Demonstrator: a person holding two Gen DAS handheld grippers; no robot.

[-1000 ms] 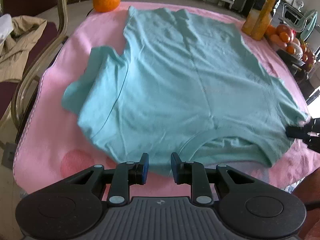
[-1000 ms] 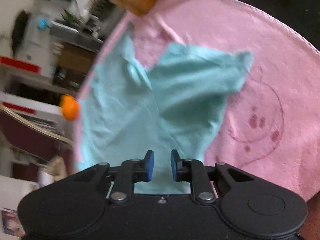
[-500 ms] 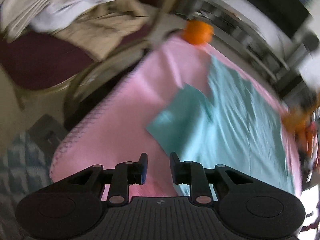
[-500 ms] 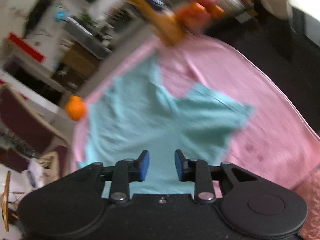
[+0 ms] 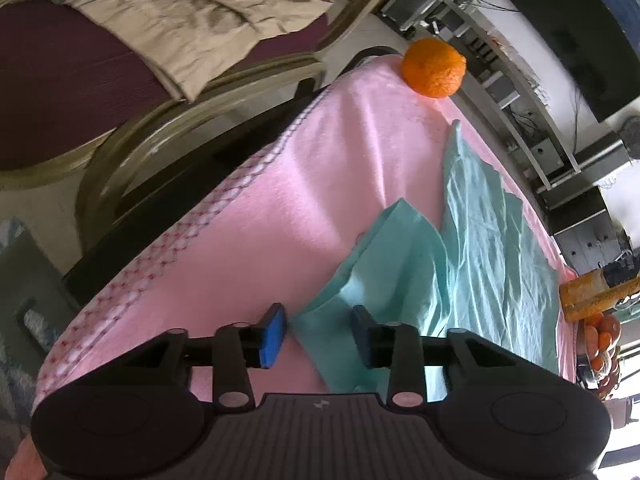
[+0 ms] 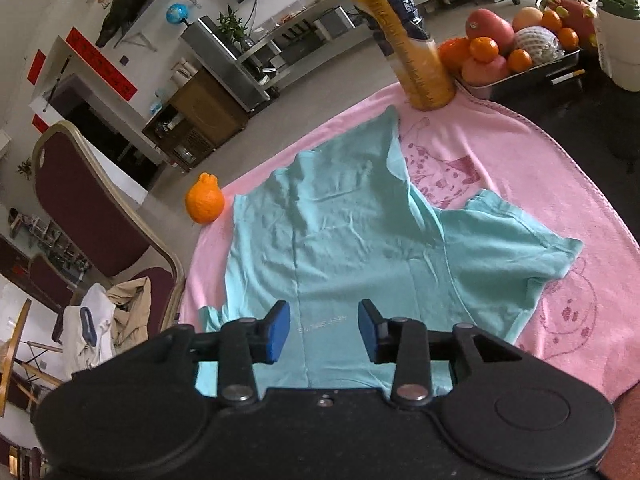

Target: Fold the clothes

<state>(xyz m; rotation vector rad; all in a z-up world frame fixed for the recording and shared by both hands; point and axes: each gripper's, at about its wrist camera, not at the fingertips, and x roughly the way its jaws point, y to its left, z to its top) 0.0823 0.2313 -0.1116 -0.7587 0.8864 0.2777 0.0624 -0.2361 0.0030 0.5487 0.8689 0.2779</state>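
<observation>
A teal T-shirt (image 6: 340, 232) lies spread flat on a pink blanket (image 6: 520, 152), one sleeve (image 6: 520, 248) fanned out to the right. My right gripper (image 6: 323, 330) hovers above the shirt's near part. Its jaws are opening and nothing is between them. In the left wrist view the shirt (image 5: 492, 248) runs away to the right, and its other sleeve (image 5: 392, 264) lies on the blanket (image 5: 300, 200). My left gripper (image 5: 319, 330) stands open low over that sleeve's near corner, the blue pads apart from the cloth.
An orange (image 5: 434, 68) sits at the blanket's far corner. A tall orange bottle (image 6: 412, 48) and a tray of fruit (image 6: 516, 52) stand at the far right. A maroon chair (image 5: 60, 92) with a beige garment (image 5: 200, 12) is beside the table's left edge.
The right gripper's jaws went from shut to open and it rose away from the shirt. The left gripper swung and rolled from the collar side over to the left sleeve.
</observation>
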